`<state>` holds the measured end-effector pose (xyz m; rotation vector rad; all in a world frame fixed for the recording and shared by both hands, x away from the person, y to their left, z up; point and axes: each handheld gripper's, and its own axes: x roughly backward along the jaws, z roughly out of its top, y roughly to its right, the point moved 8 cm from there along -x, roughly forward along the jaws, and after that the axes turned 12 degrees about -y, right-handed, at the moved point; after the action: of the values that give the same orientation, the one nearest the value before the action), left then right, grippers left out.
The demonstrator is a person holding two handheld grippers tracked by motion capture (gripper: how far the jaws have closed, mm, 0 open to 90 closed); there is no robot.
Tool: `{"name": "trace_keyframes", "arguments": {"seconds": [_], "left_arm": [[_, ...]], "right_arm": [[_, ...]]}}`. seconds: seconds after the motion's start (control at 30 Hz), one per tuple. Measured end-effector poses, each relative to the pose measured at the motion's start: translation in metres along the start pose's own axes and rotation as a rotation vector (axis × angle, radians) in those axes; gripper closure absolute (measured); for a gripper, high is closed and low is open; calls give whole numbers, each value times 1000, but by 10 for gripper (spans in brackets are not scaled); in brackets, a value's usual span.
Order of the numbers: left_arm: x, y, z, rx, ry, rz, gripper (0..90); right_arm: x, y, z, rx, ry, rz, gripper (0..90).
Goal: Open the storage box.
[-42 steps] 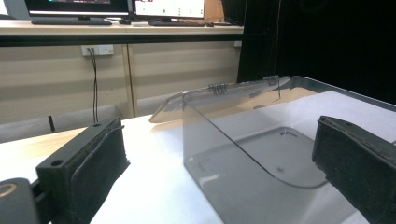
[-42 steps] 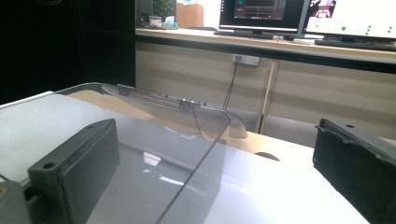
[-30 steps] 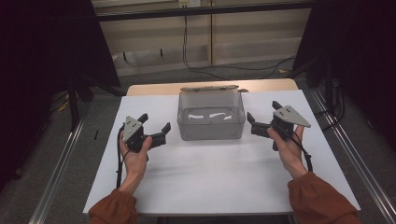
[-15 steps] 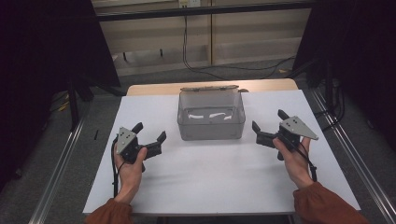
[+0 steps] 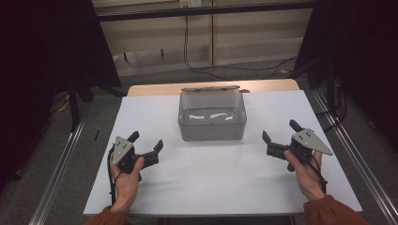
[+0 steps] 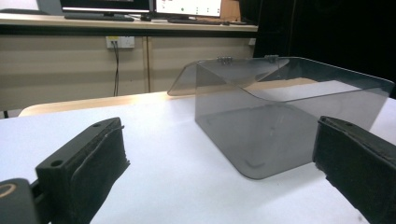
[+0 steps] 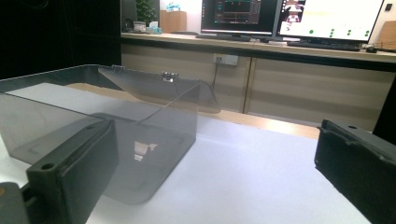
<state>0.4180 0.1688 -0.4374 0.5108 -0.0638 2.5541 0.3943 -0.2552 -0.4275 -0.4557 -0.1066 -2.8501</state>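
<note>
While my left gripper (image 5: pixel 146 146) hangs low over the white table (image 5: pixel 216 187) to the left of the clear box (image 5: pixel 212 123) and a little nearer to me, its jaws stand wide with nothing between them. From that gripper's own view the box (image 6: pixel 280 126) looks thin-walled and glossy, open at the top, with its hinged lid (image 6: pixel 219 70) thrown back behind the far wall. It sits at the middle of the table toward the far edge, apart from both grippers. I judge it light, so if one side reaches it first, the box will likely skate sideways rather than be gripped. A jaw closing hard on a single wall could flex it or slip off the slick plastic. The lid is another risk: a bump on the far rim might swing it down onto a jaw. To the right of the box my right gripper (image 5: pixel 279 137) is equally wide and empty, angled toward the box's wall (image 7: pixel 154 154); coming in too low could scrape the tabletop.
</note>
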Motion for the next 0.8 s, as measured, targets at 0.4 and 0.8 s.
{"name": "trace_keyframes", "arguments": {"seconds": [0.4,0.8], "left_arm": [[20,2,-12,15,-13,21,24],[36,-4,-25,38,-24,61,25]], "right_arm": [[27,13,-20,-11,-9,-39,0],[50,21,-39,-30,-30,-49,0]]}}
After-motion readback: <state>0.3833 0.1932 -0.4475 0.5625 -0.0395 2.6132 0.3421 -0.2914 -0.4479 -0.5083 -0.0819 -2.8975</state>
